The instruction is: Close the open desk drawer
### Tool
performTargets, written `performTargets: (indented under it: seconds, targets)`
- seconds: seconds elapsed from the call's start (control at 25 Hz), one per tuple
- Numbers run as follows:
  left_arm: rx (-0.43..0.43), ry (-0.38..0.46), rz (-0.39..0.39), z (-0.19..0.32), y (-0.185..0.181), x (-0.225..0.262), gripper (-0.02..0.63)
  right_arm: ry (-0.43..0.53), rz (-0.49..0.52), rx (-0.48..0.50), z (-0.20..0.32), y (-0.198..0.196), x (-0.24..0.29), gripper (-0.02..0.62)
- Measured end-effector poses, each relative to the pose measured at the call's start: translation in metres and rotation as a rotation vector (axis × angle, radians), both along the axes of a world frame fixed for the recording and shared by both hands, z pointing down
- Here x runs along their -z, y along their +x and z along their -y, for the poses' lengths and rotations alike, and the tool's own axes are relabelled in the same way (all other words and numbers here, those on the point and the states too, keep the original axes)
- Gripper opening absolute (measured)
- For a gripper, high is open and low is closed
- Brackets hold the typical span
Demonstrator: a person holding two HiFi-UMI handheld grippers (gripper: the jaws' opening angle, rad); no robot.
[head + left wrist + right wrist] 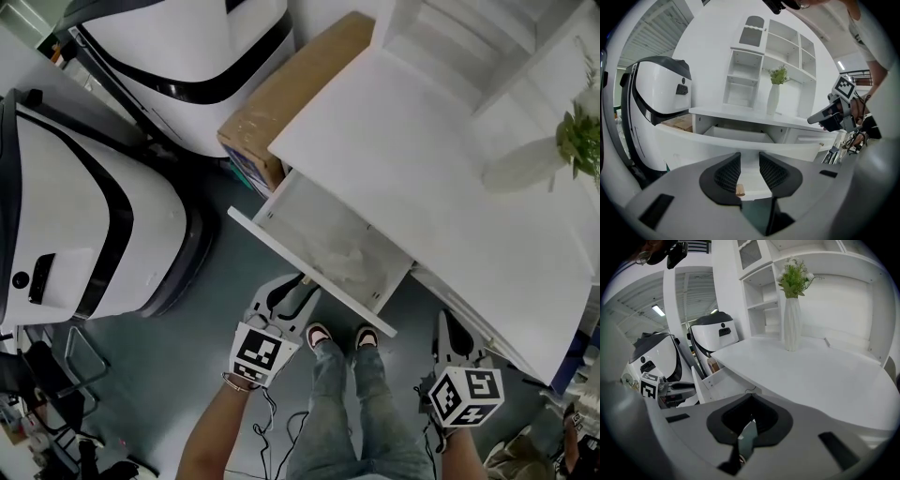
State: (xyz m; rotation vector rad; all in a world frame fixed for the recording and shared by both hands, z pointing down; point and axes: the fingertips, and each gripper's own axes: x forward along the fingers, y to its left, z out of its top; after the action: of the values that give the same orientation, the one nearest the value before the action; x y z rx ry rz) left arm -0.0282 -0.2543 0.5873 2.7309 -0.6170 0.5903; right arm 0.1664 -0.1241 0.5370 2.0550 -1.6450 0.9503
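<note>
The white desk (422, 169) has its drawer (328, 246) pulled out toward me. It looks bare inside. My left gripper (292, 292) is at the drawer's front panel (717, 147). In the left gripper view this gripper (750, 171) is open, its pads stand apart against the panel, and a small wooden knob (739, 190) shows beside the left pad. My right gripper (452, 326) hangs by the desk's front edge, right of the drawer. In the right gripper view it (750, 417) is shut on nothing.
Two large white machines with black bands (84, 216) (187, 56) stand left of the desk. A cardboard box (291, 94) sits beside the desk's left end. A white vase with a green plant (525, 164) and a shelf unit (450, 37) are on top. My feet (319, 335) stand below the drawer.
</note>
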Motion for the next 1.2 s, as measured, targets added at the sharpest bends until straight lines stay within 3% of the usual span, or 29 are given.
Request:
performTargets:
  seconds: [1.2]
  targets:
    - [-0.004,0.029,0.030,0.040,0.061,-0.002,0.137,-0.014,-0.009,-0.156,-0.033,0.045,0.008,0.006]
